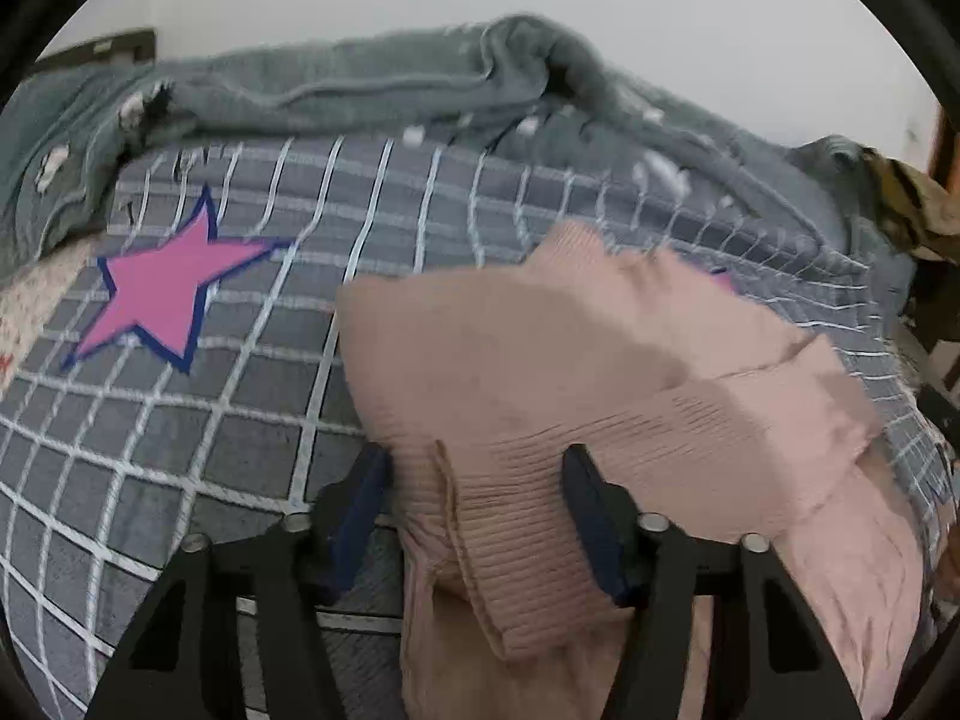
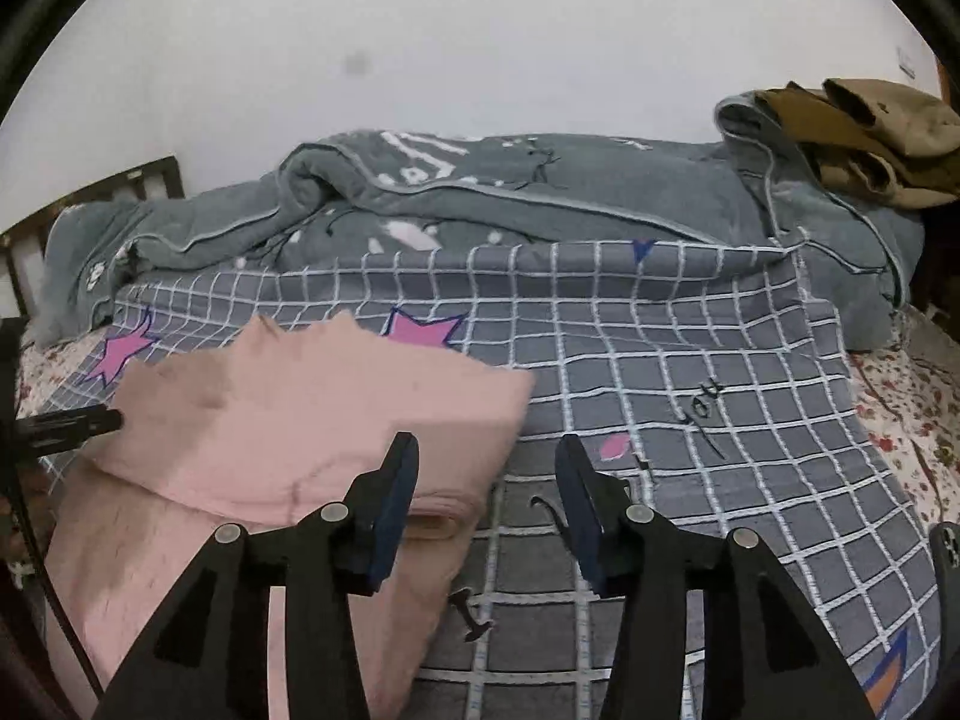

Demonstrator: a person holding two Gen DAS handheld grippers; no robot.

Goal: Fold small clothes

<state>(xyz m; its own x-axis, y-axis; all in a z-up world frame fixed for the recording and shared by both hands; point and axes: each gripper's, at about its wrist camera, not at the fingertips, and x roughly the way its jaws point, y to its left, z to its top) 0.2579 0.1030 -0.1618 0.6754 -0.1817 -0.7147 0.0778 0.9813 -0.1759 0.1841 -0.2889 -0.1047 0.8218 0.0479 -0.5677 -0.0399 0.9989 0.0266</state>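
**Pink ribbed garment part-folded on grid bedspread, both grippers spread**

Nearest the left wrist lens: left gripper (image 1: 477, 519), black-framed with 2 dark blue pads (image 1: 591, 525), spread wide. Between them, a ribbed cuff or hem band of the pale pink knitted garment (image 1: 540, 372), draped downward toward the lens. Pads clear of the fabric on both sides as far as visible, so no firm clamp apparent; actual contact hard to judge.

Nearest the right wrist lens: right gripper (image 2: 486, 501), same black frame and blue pads (image 2: 396, 501), likewise spread wide. Nothing gripped. Left pad over the garment's right edge, right pad over bare bedspread.

Pale pink knitted garment (image 2: 312, 420): soft, fine vertical ribbing, slightly blurred. Upper layer doubled over a lower layer, giving a thick folded edge on the right with a rolled lip beneath it. Lower portion trailing toward the near bed edge. Jagged, uneven far edge. From the right wrist view, tip of the other gripper touching the garment's left side.

Resting place: grey bedspread with white grid lines and pink blue-outlined stars (image 1: 168, 288), garment spread across its near middle.

Behind: rumpled grey-green blanket with white markings (image 2: 510, 192) along the white wall (image 2: 480, 30). Crumpled tan cloth (image 2: 870, 132) at far right on the blanket. Floral sheet (image 2: 906, 408) showing at the right edge.
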